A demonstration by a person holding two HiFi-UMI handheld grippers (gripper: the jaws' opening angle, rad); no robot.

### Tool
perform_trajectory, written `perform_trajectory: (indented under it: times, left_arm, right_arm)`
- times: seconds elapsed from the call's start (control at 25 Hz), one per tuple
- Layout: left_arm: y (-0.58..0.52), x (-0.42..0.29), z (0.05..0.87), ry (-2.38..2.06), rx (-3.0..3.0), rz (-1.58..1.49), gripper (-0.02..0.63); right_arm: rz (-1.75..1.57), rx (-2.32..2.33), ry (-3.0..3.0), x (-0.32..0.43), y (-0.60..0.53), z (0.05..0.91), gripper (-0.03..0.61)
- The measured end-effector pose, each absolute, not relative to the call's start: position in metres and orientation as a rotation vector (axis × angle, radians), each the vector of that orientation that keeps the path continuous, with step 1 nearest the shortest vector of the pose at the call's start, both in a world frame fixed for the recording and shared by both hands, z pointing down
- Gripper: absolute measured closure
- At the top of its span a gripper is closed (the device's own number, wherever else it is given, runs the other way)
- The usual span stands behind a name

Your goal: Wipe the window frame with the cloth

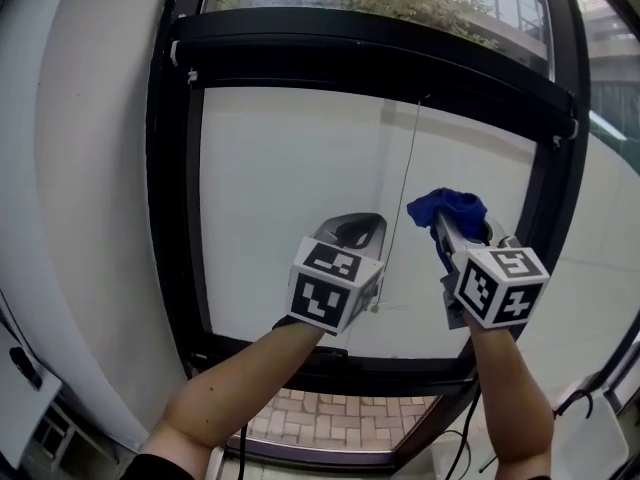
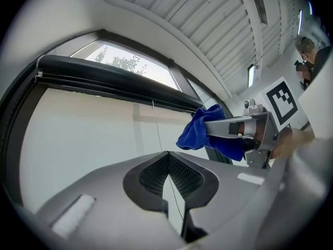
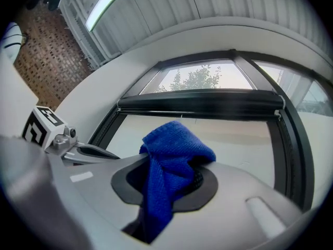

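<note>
Both grippers are raised before the large black metal window frame, with the cloth held in the right one.

A white roller blind fills the frame, hanging from a long black bar across the top. The left gripper, grey with a marker cube, points at the blind near its middle. Its jaws are pressed together at the tips with nothing between them. The right gripper is clamped on a crumpled blue knitted cloth, which bunches out past the jaws. The cloth is up in front of the blind, toward the frame's right upright but apart from it. A thin pull cord hangs between the two grippers.
</note>
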State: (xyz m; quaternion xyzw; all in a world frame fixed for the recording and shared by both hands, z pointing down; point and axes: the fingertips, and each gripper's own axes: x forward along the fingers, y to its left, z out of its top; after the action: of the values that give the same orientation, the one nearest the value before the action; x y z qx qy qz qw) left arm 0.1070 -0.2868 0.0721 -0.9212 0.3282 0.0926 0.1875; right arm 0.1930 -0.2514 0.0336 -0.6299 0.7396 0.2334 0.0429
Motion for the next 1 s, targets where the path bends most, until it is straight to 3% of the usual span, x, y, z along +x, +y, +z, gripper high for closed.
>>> perform_trajectory:
  times: [0.28,1.0]
  left_arm:
    - [-0.305,0.119,0.135,1.068,-2.633,0.246,0.624]
    - [-0.316,0.102,0.251,1.145,-2.652,0.079,0.624]
  right_arm:
    - [0.750,-1.894,2.371,0.209,-0.265,0.094,0.494]
    - [0.421,-1.888,2.419,0.238,-0.279,0.259,0.494]
